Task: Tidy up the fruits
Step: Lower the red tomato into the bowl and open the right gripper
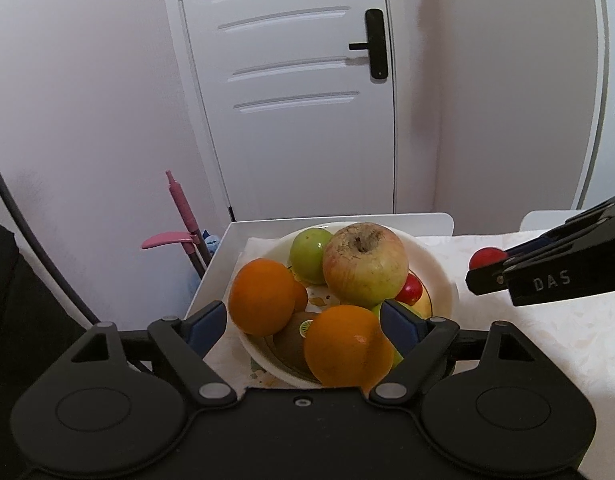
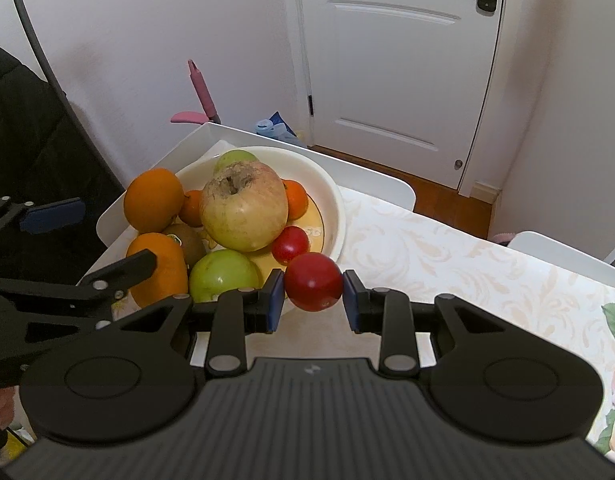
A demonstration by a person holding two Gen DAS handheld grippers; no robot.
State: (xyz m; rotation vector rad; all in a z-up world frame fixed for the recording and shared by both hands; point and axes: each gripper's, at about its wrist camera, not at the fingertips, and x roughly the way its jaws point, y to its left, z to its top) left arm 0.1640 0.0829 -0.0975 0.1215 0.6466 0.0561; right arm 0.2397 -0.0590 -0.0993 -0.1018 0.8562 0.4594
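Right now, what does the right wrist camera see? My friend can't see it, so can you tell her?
The right gripper pinches a small red fruit between its blue pads, just beside a white bowl. The bowl is piled with a big apple, oranges, green apples, a kiwi and another red fruit. The left gripper sits open at the left.

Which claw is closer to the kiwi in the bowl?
Left. The left claw sits open right over the kiwi. The right claw is off beside the bowl, squeezing a red fruit.
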